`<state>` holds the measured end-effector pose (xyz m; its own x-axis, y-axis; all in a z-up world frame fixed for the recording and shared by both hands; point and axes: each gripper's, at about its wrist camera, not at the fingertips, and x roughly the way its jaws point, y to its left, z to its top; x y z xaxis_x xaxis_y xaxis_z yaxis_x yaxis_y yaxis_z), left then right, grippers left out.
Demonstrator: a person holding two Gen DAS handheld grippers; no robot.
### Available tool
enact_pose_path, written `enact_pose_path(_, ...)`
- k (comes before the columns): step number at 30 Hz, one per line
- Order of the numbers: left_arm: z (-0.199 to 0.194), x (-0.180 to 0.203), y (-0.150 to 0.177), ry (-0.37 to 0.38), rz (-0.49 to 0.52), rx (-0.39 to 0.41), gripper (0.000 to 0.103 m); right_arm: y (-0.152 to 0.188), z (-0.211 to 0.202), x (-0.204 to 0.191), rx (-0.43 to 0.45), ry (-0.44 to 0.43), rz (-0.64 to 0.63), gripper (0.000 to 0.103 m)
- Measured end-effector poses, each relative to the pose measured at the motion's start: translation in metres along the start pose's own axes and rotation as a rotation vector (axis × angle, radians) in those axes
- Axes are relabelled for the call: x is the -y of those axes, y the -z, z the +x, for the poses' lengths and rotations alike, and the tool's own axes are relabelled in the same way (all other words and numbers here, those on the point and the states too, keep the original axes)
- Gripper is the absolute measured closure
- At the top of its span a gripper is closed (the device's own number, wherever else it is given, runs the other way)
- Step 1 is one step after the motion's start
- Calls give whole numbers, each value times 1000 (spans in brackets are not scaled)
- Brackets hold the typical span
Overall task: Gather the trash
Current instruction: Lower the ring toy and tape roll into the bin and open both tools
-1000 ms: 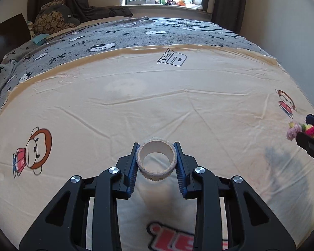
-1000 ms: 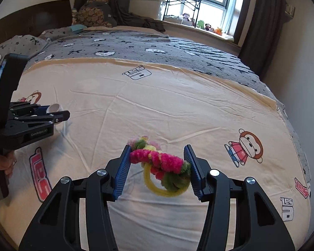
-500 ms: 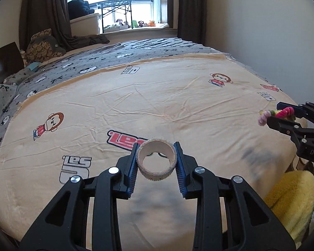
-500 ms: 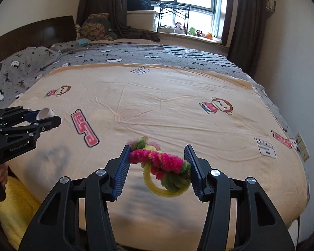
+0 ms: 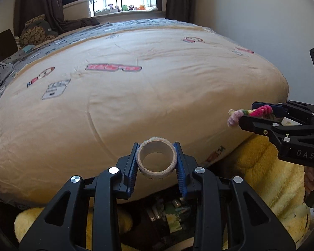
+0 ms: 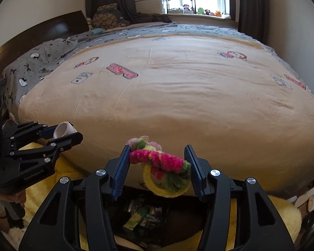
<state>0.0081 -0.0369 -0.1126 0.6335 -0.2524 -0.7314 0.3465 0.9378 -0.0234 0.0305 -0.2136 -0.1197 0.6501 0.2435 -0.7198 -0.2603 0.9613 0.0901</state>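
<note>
My left gripper (image 5: 156,163) is shut on a white tape-roll core (image 5: 156,156), held off the near edge of the bed; it also shows in the right wrist view (image 6: 60,132). My right gripper (image 6: 158,167) is shut on a tangle of pink, green and yellow pipe cleaners (image 6: 161,164), seen too in the left wrist view (image 5: 251,113). Both grippers hang above a dark container (image 5: 165,215) holding wrappers and other bits of trash, also visible in the right wrist view (image 6: 142,213).
A bed with a beige cartoon-print blanket (image 5: 136,87) fills the view ahead. A yellow fluffy fabric (image 5: 268,173) surrounds the dark container on the floor. A wall runs along the right side; a dark headboard (image 6: 41,31) is at the left.
Both grippers have pulled back from over the bed and dropped past its near edge, each still holding its item. The dark container with trash has come into view below them.
</note>
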Motion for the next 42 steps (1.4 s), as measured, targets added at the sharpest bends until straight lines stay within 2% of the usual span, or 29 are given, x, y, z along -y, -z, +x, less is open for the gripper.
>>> enact_pose_path(6,32,3,48,37,-30,-144,72,45,42,-8,-165,-24,30,50)
enact_pose_path(10,57,4,71,45,-32,-225,72,63,67,-11,-248,-15,30,50)
enact_pose_path(16,88,1,94,92,-63,-337,72,73,95,-13,-351,-36,43,50)
enact_pose_path(23,114,-8,110,134,-117,-437,72,79,109,-21,-409,-22,27,48)
enact_pose_path(25,116,-11,110,143,-120,-442,72,81,111,-22,-420,-14,30,46)
enact_pose_path(29,122,-14,108,150,-113,-447,61,84,115,-19,-434,-14,43,44)
enact_pose_path(30,123,-15,107,148,-112,-445,60,83,115,-19,-433,-13,45,41)
enact_pose_path(34,123,-4,106,128,-108,-427,43,79,117,-9,-414,-1,52,27)
enact_pose_path(36,118,-6,104,111,-107,-406,36,77,114,-6,-402,13,60,22)
enact_pose_path(38,111,-6,99,92,-108,-373,24,76,109,-3,-380,24,73,18)
enact_pose_path(39,105,-6,95,79,-109,-352,22,74,104,0,-368,31,81,13)
enact_pose_path(40,98,-8,91,65,-108,-326,18,71,98,3,-350,40,90,3)
enact_pose_path(42,81,-14,80,42,-108,-269,13,64,82,7,-292,64,93,4)
